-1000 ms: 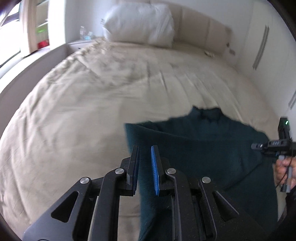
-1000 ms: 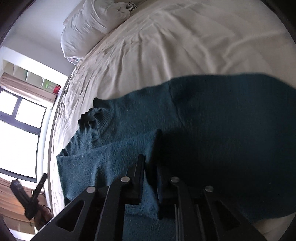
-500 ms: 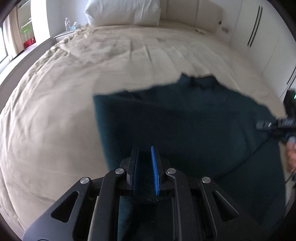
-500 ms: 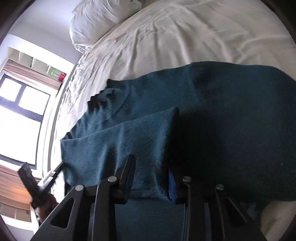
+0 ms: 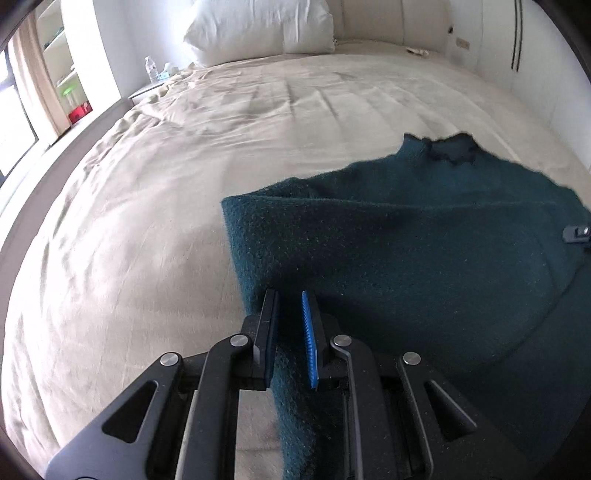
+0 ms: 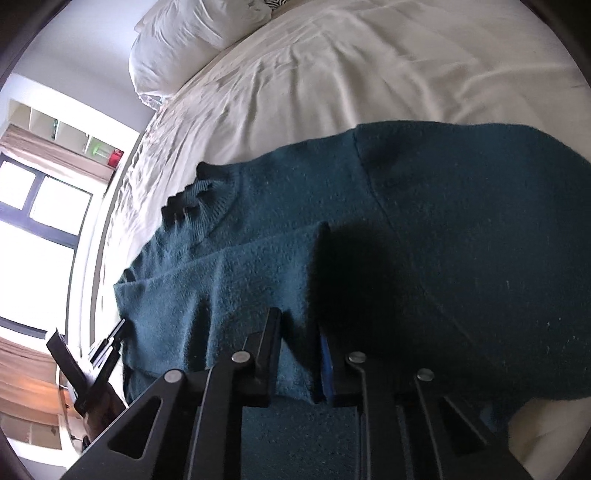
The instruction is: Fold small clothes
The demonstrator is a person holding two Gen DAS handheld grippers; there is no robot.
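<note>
The sweater lies flat on the bed, well short of the pillow, collar toward the pillow and one side panel already turned in over the body.

Your left gripper has its jaws nearly closed on the folded side edge farthest from the collar; knit fills the narrow gap between them.

Your right gripper sits at the hem end of the turned-in panel. Its jaws have just been closing, and fabric stands between them; the pads appear to press on it.

Handling, as judged from the knit:
- Treat it as soft, limp and fairly thick. It will sag and drape from any held point.
- It should not slip from the pads, but it can stretch if pulled hard.
- Take hold at edges and corners, through both layers.
- Lift both holds together to keep the fold line straight.
</note>
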